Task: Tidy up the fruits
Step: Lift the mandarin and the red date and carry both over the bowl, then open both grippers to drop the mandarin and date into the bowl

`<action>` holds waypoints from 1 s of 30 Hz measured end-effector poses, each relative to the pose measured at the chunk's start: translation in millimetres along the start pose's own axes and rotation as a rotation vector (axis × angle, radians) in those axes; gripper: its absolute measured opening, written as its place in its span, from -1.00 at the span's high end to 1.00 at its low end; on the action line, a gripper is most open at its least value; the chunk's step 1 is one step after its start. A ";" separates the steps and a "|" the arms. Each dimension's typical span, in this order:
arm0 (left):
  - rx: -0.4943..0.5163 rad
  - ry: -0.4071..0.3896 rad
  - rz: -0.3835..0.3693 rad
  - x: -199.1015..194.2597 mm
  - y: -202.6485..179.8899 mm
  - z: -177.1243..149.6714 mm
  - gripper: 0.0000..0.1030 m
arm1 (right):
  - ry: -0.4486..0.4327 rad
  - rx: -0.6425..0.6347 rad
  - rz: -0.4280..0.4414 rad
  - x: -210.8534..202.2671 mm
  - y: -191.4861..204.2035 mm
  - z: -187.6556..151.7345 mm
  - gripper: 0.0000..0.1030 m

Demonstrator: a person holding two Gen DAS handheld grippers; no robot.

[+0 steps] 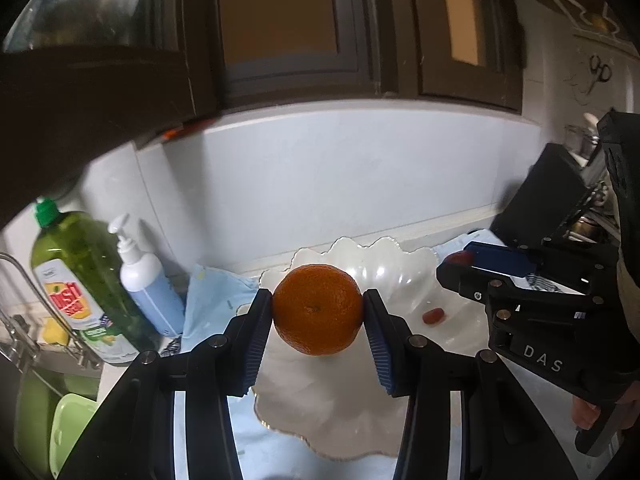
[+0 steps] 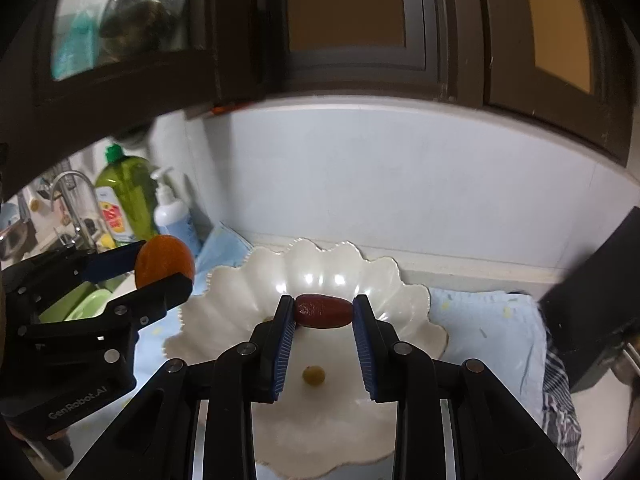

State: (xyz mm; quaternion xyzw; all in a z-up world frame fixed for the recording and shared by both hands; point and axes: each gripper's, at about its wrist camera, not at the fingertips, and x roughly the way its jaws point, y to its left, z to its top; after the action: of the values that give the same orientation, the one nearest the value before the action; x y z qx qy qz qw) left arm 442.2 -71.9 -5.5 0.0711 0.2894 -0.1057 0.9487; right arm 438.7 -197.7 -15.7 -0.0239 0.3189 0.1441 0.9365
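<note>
My left gripper [image 1: 318,312] is shut on an orange mandarin [image 1: 318,308] and holds it above the white scalloped dish [image 1: 396,272]. A small red date [image 1: 433,316] lies in the dish in the left wrist view. My right gripper [image 2: 323,312] is shut on a dark red date [image 2: 323,311] above the same dish [image 2: 248,280]. A small green fruit [image 2: 313,375] lies in the dish below it. The left gripper with the mandarin [image 2: 164,258] shows at the left of the right wrist view; the right gripper [image 1: 460,264] shows at the right of the left wrist view.
A green dish-soap bottle [image 1: 80,280] and a white pump bottle [image 1: 144,280] stand at the left by the sink and faucet [image 2: 76,204]. A light blue cloth [image 2: 488,328] lies under the dish. A black box [image 2: 592,304] stands at the right. Dark cabinets hang above.
</note>
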 end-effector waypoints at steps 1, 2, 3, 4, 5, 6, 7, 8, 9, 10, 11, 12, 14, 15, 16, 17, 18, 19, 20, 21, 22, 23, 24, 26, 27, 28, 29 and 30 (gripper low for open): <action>0.003 0.009 0.000 5.9 0.2 1.0 0.12 | 0.012 -0.004 0.007 6.1 -1.6 1.1 0.40; 0.009 0.021 0.005 13.1 -0.2 2.3 0.12 | 0.027 -0.005 0.012 14.3 -4.4 2.9 0.40; 0.015 0.032 0.011 21.1 -0.6 3.5 0.11 | 0.034 -0.007 0.011 18.8 -5.8 3.7 0.40; 0.018 0.040 0.012 26.8 -0.7 4.6 0.11 | 0.051 -0.013 0.010 25.9 -7.6 5.0 0.40; 0.019 0.059 0.011 34.9 -0.6 5.4 0.11 | 0.069 -0.015 0.008 32.6 -9.6 6.0 0.40; 0.018 0.075 0.006 42.0 -0.2 5.6 0.11 | 0.079 -0.014 0.009 37.6 -11.5 6.6 0.40; 0.016 0.086 0.002 47.5 -0.2 5.9 0.12 | 0.093 -0.016 0.010 43.7 -12.7 7.8 0.40; 0.013 0.106 0.001 54.8 1.0 5.8 0.11 | 0.114 -0.018 0.008 50.3 -14.3 8.4 0.40; 0.010 0.125 -0.002 61.8 1.6 5.8 0.11 | 0.125 -0.021 0.009 55.0 -15.4 9.0 0.40; 0.008 0.134 -0.007 66.0 1.9 5.8 0.11 | 0.138 -0.027 0.009 59.8 -15.8 9.2 0.40; 0.007 0.147 -0.007 71.5 1.8 6.2 0.11 | 0.152 -0.031 0.005 65.0 -16.8 9.2 0.40; 0.006 0.159 -0.004 76.4 2.4 6.0 0.11 | 0.162 -0.034 0.005 68.2 -17.2 9.1 0.40; 0.009 0.178 -0.008 84.1 1.9 5.7 0.11 | 0.183 -0.040 0.008 75.1 -18.2 9.0 0.40; 0.010 0.187 -0.008 87.3 1.6 5.1 0.11 | 0.192 -0.043 0.012 78.1 -18.6 8.8 0.40; 0.011 0.196 -0.007 91.0 1.6 4.4 0.11 | 0.201 -0.048 0.015 81.3 -18.8 8.4 0.40; 0.013 0.206 -0.009 95.0 1.8 4.1 0.11 | 0.208 -0.048 0.014 83.4 -18.9 8.4 0.40; 0.012 0.213 -0.011 97.9 2.4 3.9 0.11 | 0.216 -0.048 0.015 86.3 -19.2 8.3 0.40; 0.008 0.222 -0.014 100.7 2.4 3.3 0.11 | 0.225 -0.047 0.016 88.9 -19.9 7.9 0.40; 0.004 0.230 -0.018 103.1 2.7 2.1 0.11 | 0.230 -0.044 0.014 90.5 -21.3 7.4 0.40; -0.001 0.239 -0.022 105.8 3.0 1.5 0.11 | 0.232 -0.042 0.013 92.0 -22.0 7.2 0.40; -0.005 0.249 -0.025 108.6 3.2 0.4 0.11 | 0.237 -0.043 0.012 93.6 -22.8 6.5 0.40; -0.006 0.259 -0.030 111.7 3.3 -0.6 0.10 | 0.244 -0.045 0.009 95.7 -23.1 5.9 0.40; -0.007 0.267 -0.034 114.4 2.6 -1.7 0.10 | 0.252 -0.047 0.007 98.4 -22.9 4.9 0.40; -0.009 0.283 -0.036 118.8 2.7 -4.5 0.10 | 0.269 -0.049 0.005 103.1 -22.8 3.2 0.40; -0.010 0.292 -0.037 120.7 2.9 -6.0 0.08 | 0.275 -0.050 0.006 105.0 -22.9 2.5 0.38; -0.011 0.299 -0.037 122.1 3.3 -6.9 0.03 | 0.280 -0.049 0.005 106.2 -23.5 1.9 0.35; -0.011 0.295 -0.033 122.5 3.6 -7.1 -0.15 | 0.285 -0.047 0.005 106.6 -24.9 1.3 0.29; -0.008 0.282 -0.018 120.3 3.6 -7.3 -0.20 | 0.285 -0.047 0.004 106.8 -25.3 1.1 0.19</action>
State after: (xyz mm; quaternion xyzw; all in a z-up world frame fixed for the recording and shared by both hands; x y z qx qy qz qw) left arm 536.6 -86.2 -79.1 0.0789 0.4209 -0.1021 0.8979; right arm 527.1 -194.6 -80.5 -0.0653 0.4453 0.1484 0.8806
